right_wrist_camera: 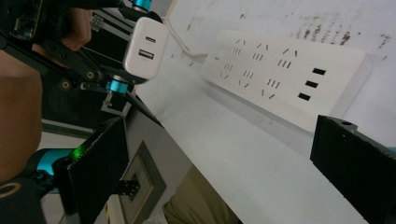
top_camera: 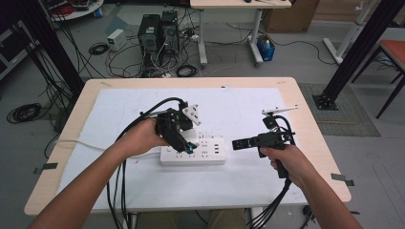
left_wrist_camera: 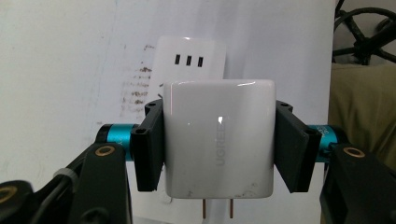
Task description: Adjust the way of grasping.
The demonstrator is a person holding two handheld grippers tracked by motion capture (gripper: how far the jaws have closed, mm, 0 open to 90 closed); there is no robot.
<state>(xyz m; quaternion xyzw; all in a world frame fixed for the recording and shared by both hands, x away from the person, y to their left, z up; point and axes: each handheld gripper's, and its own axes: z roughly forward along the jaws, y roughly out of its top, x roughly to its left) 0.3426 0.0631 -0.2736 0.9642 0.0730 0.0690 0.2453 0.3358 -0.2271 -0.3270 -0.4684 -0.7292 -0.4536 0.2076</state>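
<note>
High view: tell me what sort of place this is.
Probably a lab or workshop: desktop computer towers amid loose cables on the floor, black frame posts, and a mat-covered work table.

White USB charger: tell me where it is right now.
The white USB charger sits clamped in the left gripper, above the white power strip, left of table centre.

White charger (left_wrist_camera: 217, 140) clamped above white power strip (top_camera: 200, 153).

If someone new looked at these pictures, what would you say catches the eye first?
First, the white charger, clamped between the left gripper's jaws with its two prongs pointing down. Next, the white power strip lying mid-table on the white mat, directly under that charger. The right gripper hovers open just right of the strip.
</note>
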